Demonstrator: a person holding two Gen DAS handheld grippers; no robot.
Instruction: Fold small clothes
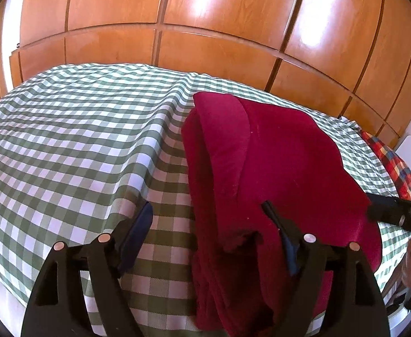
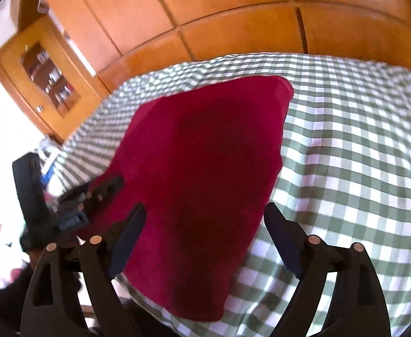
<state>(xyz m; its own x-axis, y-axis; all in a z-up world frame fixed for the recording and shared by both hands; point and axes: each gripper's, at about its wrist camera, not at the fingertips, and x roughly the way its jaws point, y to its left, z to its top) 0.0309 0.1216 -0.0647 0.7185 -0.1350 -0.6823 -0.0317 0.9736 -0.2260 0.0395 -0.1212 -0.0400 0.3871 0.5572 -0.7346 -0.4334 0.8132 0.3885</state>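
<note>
A: Biggest first. What do I have behind the table?

B: A wooden wardrobe (image 1: 205,14) fills the back of both views. In front of it is the table (image 1: 65,140), covered in green-and-white check.

A: And the cloth?

B: The red cloth (image 1: 275,168) lies folded on the check, near the table's near edge, layers showing along its left side in my left view. A plaid fabric (image 1: 396,168) peeks out beyond it at the far right.

A: Grippers?

B: My left gripper (image 1: 208,210) is spread wide: one finger over bare check, the other over the cloth's near part. I cannot tell whether that one touches. My right gripper (image 2: 205,213) is spread too, straddling the cloth's near end, nothing pinched. The left gripper also shows at the cloth's left edge in my right view.
</note>
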